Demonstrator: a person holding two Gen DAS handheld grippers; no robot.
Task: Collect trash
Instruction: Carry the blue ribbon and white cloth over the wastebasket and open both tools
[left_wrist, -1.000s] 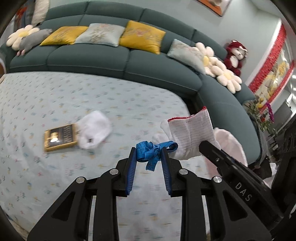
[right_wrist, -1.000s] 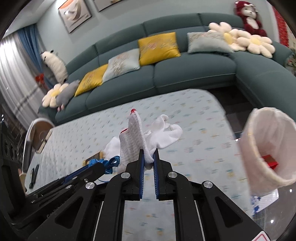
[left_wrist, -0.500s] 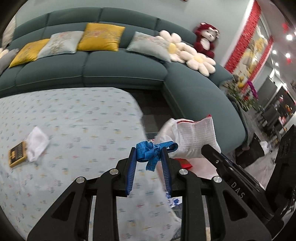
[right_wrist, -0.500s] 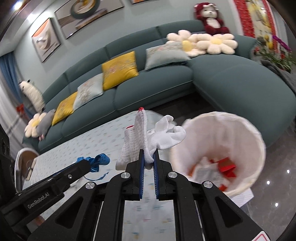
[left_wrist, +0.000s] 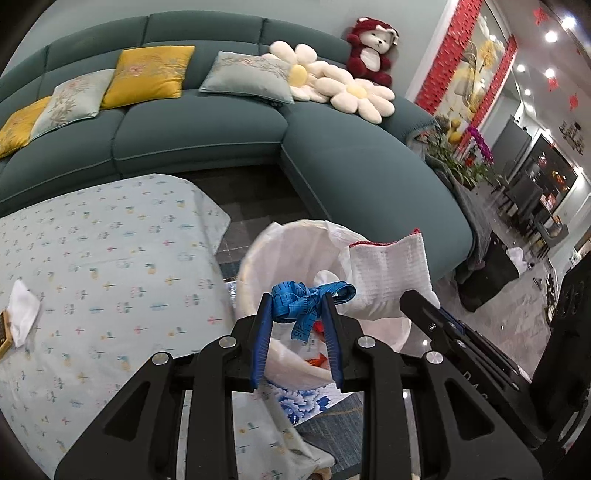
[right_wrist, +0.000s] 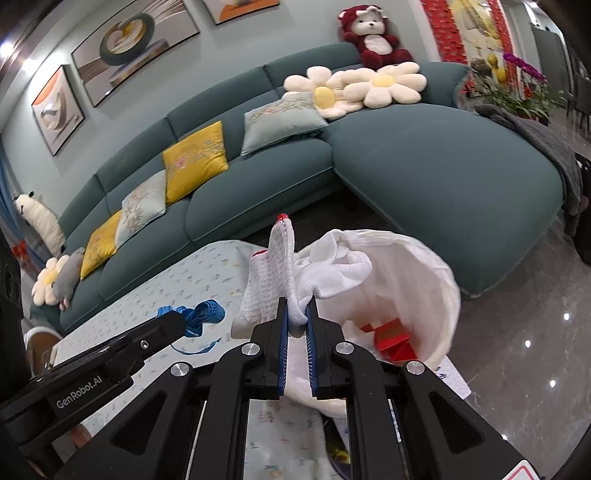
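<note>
Bin (left_wrist: 255, 258) bottom hidden behind tools, gloves (right_wrist: 280, 266).

A lined trash bin (left_wrist: 258, 266) stands on the floor right of the cloth-covered table (left_wrist: 110, 280), with the sofa (left_wrist: 207, 125) behind both.

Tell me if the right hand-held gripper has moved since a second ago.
Yes. The right hand-held gripper, shut on the white glove, swung from over the table to over the lined bin.

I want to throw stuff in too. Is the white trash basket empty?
Not empty. Red packaging and white paper already lie inside the trash basket; how full it is cannot be told.
</note>
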